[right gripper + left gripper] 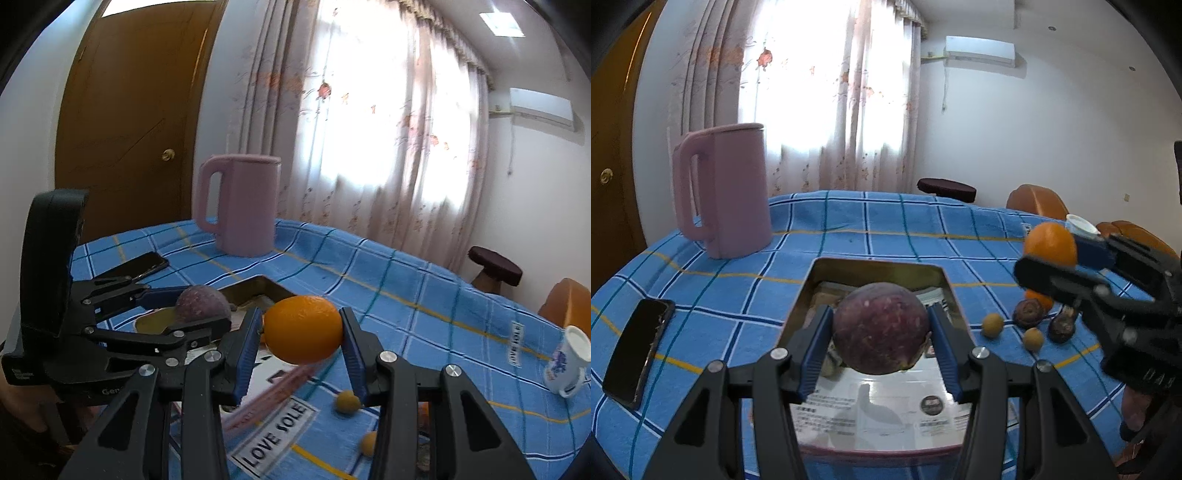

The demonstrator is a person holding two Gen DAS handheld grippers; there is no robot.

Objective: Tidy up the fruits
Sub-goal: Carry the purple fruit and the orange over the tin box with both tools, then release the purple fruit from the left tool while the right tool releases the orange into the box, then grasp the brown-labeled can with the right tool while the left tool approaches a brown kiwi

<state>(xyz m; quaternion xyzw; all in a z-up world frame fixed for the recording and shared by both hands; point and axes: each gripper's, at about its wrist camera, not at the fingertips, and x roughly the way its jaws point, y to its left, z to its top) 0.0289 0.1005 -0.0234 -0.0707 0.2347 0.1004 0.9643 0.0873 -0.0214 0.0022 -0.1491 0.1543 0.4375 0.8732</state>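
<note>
My left gripper (881, 328) is shut on a round purple passion fruit (881, 326), held just above a shallow metal tray (822, 271) lined with printed paper. The right gripper (303, 332) is shut on an orange (303, 328) and hovers to the right of the tray; from the left wrist view that orange (1051, 240) shows at the right between its fingers. On the blue checked cloth beside the tray lie two small tan longans (993, 325), two dark wrinkled fruits (1028, 312) and another orange (1039, 297), partly hidden.
A pink kettle (726, 192) stands at the back left of the table and a black phone (639, 350) lies at the left edge. A small white yogurt bottle (569, 362) stands at the right. A dark stool (495, 269) and orange chairs sit beyond the table.
</note>
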